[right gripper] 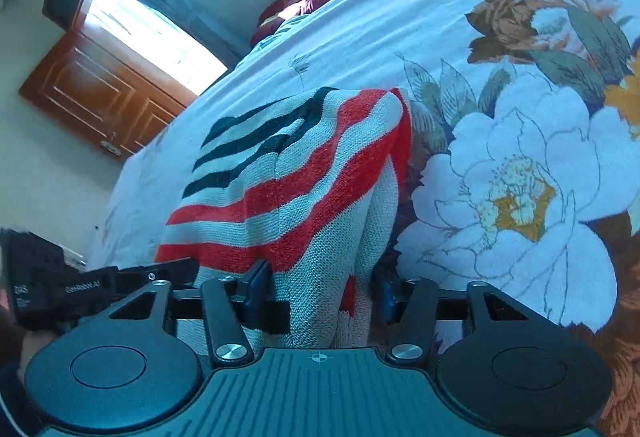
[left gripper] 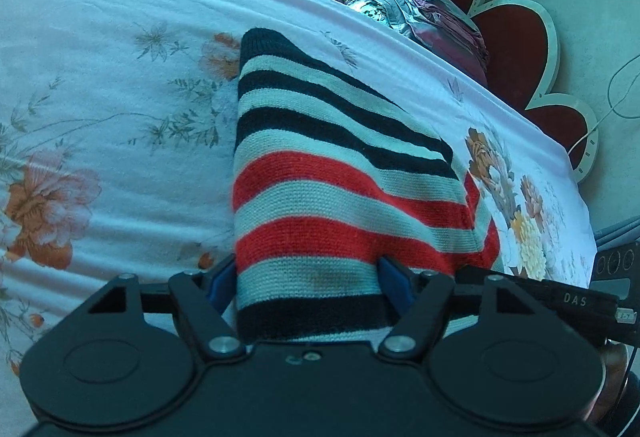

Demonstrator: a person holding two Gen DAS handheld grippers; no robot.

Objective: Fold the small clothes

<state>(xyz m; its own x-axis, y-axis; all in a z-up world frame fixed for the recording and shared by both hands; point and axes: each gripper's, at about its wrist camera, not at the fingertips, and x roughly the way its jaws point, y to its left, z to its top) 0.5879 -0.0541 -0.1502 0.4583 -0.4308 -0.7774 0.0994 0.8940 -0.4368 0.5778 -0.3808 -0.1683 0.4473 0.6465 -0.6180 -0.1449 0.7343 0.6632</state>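
Left gripper (left gripper: 308,277): jaws part-way apart, blue pads set on either side of the near hem of the striped knit garment (left gripper: 320,173). The cloth fills the gap and the pads appear to press on it; I judge this a grasp on the hem, not a loose straddle.

Right gripper (right gripper: 318,289): jaws likewise part-way in, with a bunched fold of the same garment (right gripper: 296,173) between the pads. It reads as clamped on the cloth.

The garment lies straight ahead of both tools, on the floral bedsheet (left gripper: 100,97). Its long axis runs away from the grippers: black-and-white stripes at the far end, red-and-white nearer, a black band at the hem. The stripes run crosswise to that axis.

The right gripper's body (left gripper: 576,301) shows just beside the left one, so both hold the near edge, neither markedly nearer. In my judgement the coming fold carries this edge forward along the long axis.

Folded clothes (left gripper: 420,13) sit beyond the bed, well apart.
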